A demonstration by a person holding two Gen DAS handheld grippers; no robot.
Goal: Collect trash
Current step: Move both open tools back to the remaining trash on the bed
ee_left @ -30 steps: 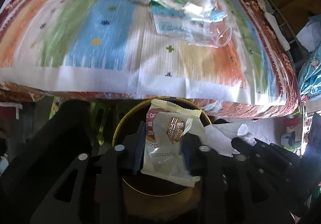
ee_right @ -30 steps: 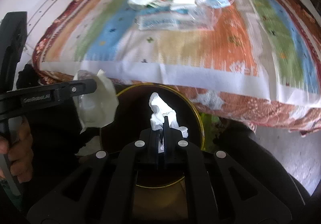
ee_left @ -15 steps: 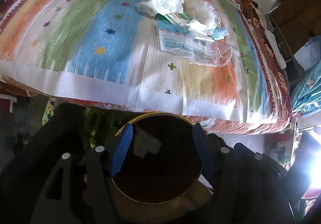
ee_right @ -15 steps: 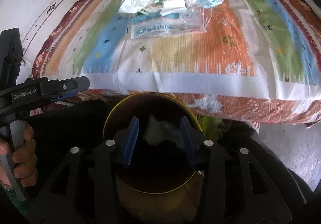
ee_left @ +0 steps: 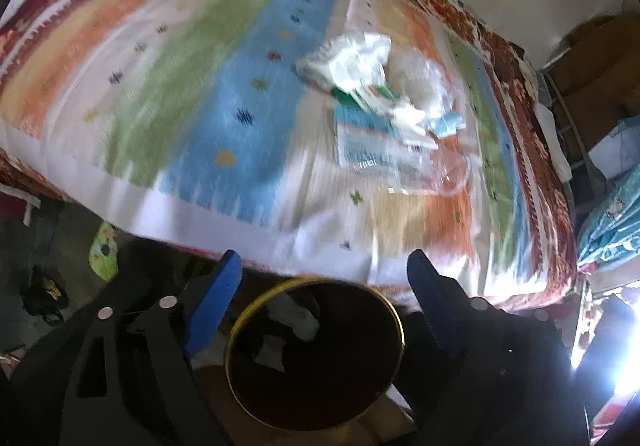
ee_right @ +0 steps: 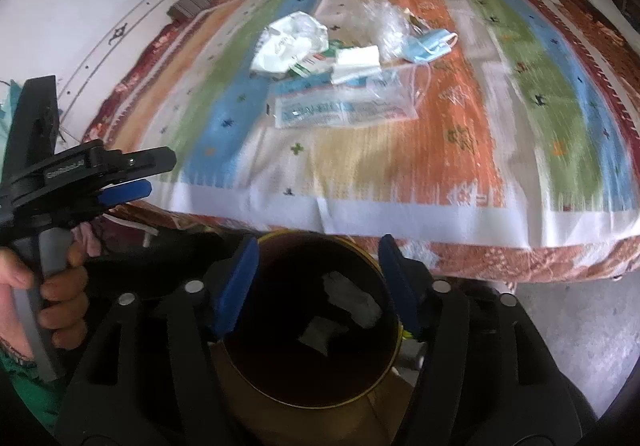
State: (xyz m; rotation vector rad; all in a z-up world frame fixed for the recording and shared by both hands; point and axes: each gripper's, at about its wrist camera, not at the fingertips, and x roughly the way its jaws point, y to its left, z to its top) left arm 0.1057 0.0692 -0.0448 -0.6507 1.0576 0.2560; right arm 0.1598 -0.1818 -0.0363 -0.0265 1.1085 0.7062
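1. A heap of crumpled white paper, clear plastic wrappers and a blue mask (ee_right: 344,74) is seen on the striped bed cover (ee_right: 460,150).
2. White scraps (ee_right: 352,302) are seen inside the dark round gold-rimmed bin (ee_right: 384,266).
3. The left gripper (ee_left: 324,278) and right gripper (ee_right: 318,266) are held wide open, empty.

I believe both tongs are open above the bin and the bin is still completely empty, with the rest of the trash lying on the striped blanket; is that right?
Not quite: the bin is not empty. The right wrist view shows pale crumpled scraps lying inside it. The rest holds: the left tongs and right tongs are open above the bin, and the remaining trash pile lies on the striped blanket.
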